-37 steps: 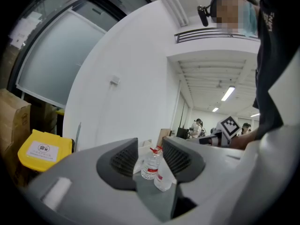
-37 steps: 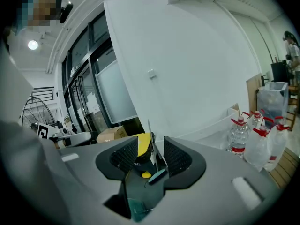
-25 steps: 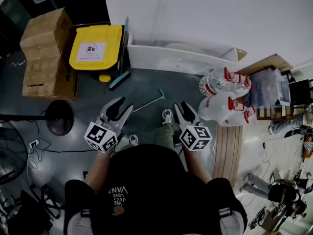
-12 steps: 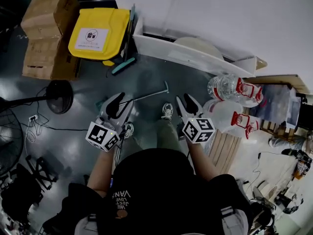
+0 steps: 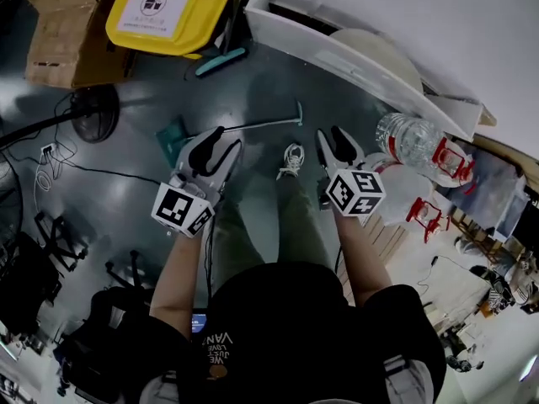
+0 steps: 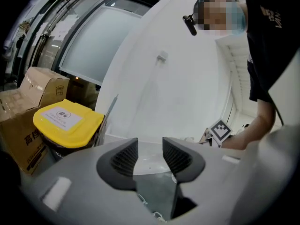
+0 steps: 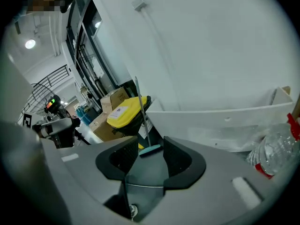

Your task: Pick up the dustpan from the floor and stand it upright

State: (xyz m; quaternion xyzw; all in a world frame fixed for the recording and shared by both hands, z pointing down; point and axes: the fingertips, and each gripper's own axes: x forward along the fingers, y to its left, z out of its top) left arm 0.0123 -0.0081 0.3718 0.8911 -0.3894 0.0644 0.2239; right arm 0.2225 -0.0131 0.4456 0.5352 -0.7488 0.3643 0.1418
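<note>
Teal dustpan (image 5: 172, 136) lies flat on the grey floor (image 5: 261, 82). Its long thin handle (image 5: 265, 124) runs along the floor to the right. Neither tool holds it.

Left tool (image 6: 150, 146): jaws apart, with nothing between them. The left gripper view shows only floor and white wall through the gap. In the head view this tool is held in front of the person and covers part of the pan end of the dustpan. Whether it touches the pan cannot be told.

Right tool (image 7: 150, 142): jaws apart, with nothing gripped. In the head view it is held on the far side of the person's shoe (image 5: 290, 160) from the left tool. The free end of the handle lies on the floor just ahead and to the left of its jaws. Through the gap, the right gripper view shows the teal head of a broom (image 5: 221, 61) well beyond the jaws.

Surroundings:
- The broom leans against a bin with a yellow lid (image 5: 160, 11).
- Cardboard boxes (image 5: 59, 36) are stacked to the left of the bin.
- A white panel (image 5: 337, 53) lies along the foot of the wall, to the right of the bin.
- Clear water bottles (image 5: 413, 141) with red caps stand to the right of the right tool.
</note>
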